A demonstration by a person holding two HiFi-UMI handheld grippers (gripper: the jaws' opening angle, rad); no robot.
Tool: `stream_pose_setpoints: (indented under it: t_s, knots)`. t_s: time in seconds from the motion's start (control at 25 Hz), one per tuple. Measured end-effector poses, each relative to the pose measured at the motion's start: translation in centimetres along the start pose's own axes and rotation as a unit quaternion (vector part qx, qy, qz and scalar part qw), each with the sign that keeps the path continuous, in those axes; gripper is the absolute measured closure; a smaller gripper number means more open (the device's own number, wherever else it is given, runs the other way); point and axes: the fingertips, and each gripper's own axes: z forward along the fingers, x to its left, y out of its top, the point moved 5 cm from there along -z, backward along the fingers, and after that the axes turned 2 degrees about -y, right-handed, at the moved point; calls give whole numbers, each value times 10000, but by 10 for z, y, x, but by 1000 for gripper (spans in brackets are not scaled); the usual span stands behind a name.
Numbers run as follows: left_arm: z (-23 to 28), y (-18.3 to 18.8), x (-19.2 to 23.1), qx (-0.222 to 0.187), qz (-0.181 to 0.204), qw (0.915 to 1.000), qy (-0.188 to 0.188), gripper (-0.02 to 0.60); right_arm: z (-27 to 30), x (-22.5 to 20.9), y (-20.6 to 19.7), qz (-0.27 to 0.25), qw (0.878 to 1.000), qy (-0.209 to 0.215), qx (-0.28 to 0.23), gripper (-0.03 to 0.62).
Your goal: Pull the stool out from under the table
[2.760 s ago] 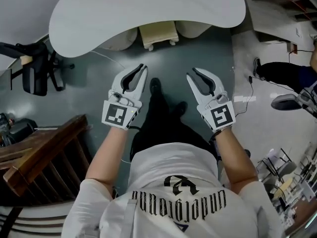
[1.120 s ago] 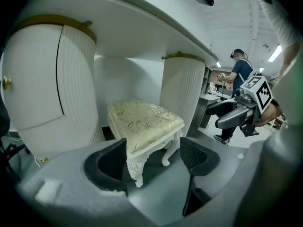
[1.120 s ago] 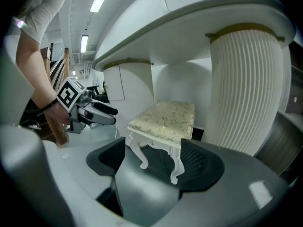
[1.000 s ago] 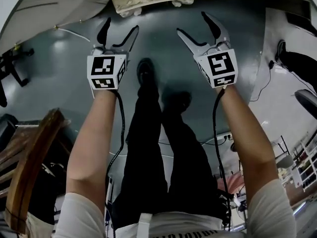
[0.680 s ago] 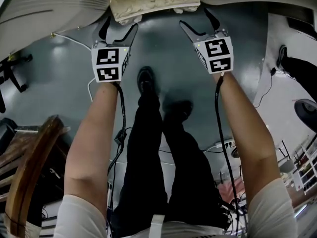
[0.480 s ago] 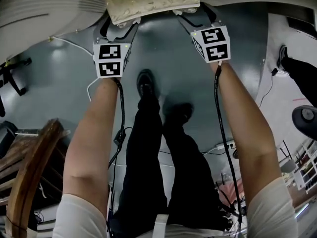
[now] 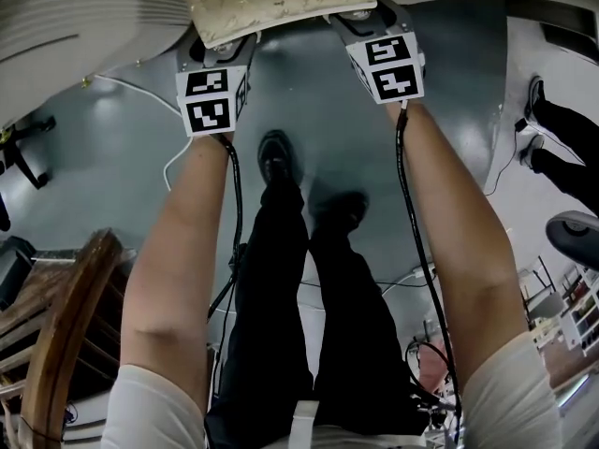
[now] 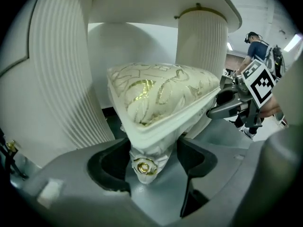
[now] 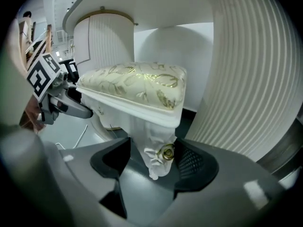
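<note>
The stool has a cream cushion with gold patterning and a white frame, and it stands under the white table. In the head view my left gripper reaches under the stool's front left corner and my right gripper under its front right corner. In the left gripper view the jaws of the left gripper are closing, with their dark pads against a carved white leg that has a gold rosette. The right gripper is closing the same way on the other front leg.
Ribbed white table pedestals flank the stool closely. A white cable runs over the grey floor. A dark wooden chair stands at the lower left. Another person's legs and a chair base are at the right.
Both grippers have moved forward from open floor up to the stool's front corners. Their jaws now sit around the two front legs and have narrowed onto them.
</note>
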Motion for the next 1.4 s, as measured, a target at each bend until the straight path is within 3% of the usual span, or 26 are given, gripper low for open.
stream_pose_setpoints:
  t_s: [0.32, 0.84, 1.04, 1.32, 1.4]
  knots:
    - [-7, -12, -8, 94, -35, 9999, 21, 267, -12, 9, -13, 81, 9998, 7, 198, 319]
    - [-61, -80, -67, 198, -79, 9997, -73, 267, -77, 54, -82, 61, 9995, 33, 300, 324]
    - [-79, -90, -81, 294, -76, 9995, -53, 267, -96, 65, -93, 87, 9992, 78, 386, 324]
    - [-141, -160, -139, 312, -205, 9993, 62, 267, -164, 109, -157, -92, 9981, 268, 546, 327]
    - [-149, -165, -146, 379, -192, 9991, 55, 268, -174, 113, -162, -80, 9977, 304, 602, 327]
